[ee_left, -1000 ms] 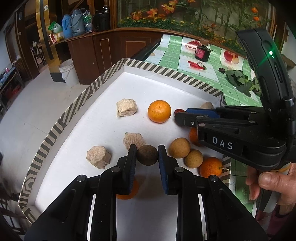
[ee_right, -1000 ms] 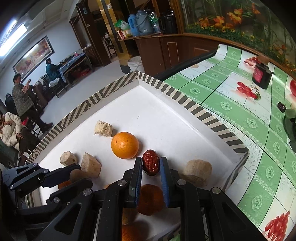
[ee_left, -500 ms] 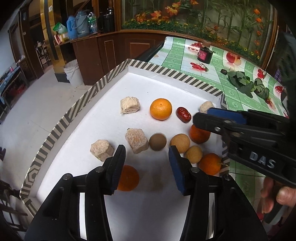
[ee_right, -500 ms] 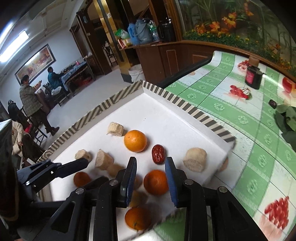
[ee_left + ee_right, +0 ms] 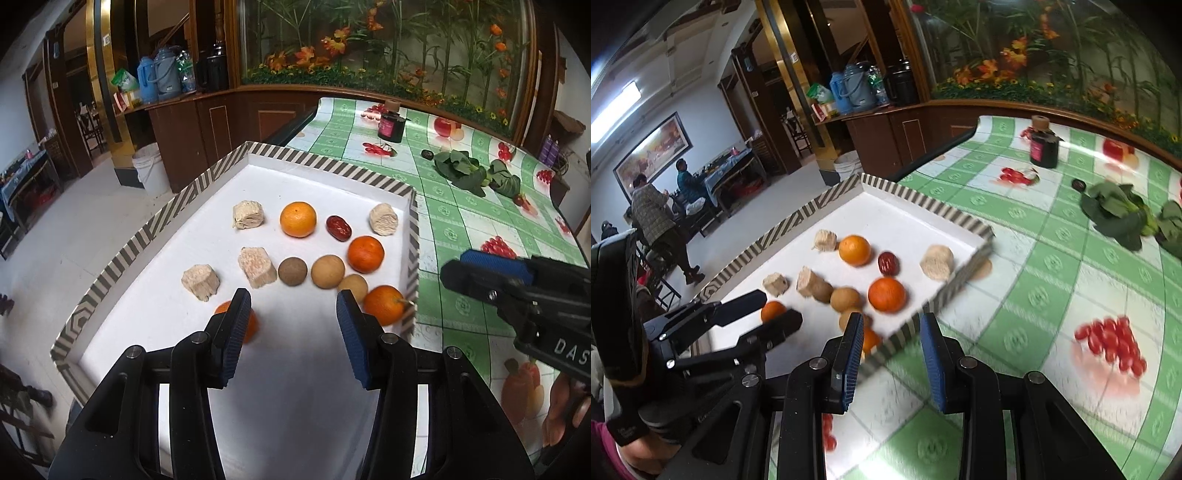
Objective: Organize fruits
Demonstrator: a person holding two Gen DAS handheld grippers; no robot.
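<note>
A white tray with a striped rim [image 5: 147, 236] [image 5: 798, 218] holds several oranges, such as one at the back [image 5: 298, 218] [image 5: 854, 250]. A red date [image 5: 338, 228] [image 5: 888, 263] lies beside that orange. A dark brown round fruit [image 5: 292, 271] sits in a row with two lighter ones [image 5: 327, 271], and several beige chunks [image 5: 257, 262] lie around them. My left gripper [image 5: 291, 306] [image 5: 777, 308] hovers open over the tray's near part, with nothing between its fingers. My right gripper [image 5: 892, 325] [image 5: 458, 269] stands open and empty above the tray's right rim and the cloth.
A green checked tablecloth [image 5: 1052, 266] covers the table right of the tray. On it stand a dark jar [image 5: 391, 127] and leafy greens [image 5: 461, 171]. A hand [image 5: 565, 406] holds the right gripper. People sit and stand in the room beyond, far left [image 5: 653, 206].
The left gripper opened and let go of the dark brown fruit. The right gripper opened and let go of the red date. Both drew back and up, and the right one moved right off the tray.
</note>
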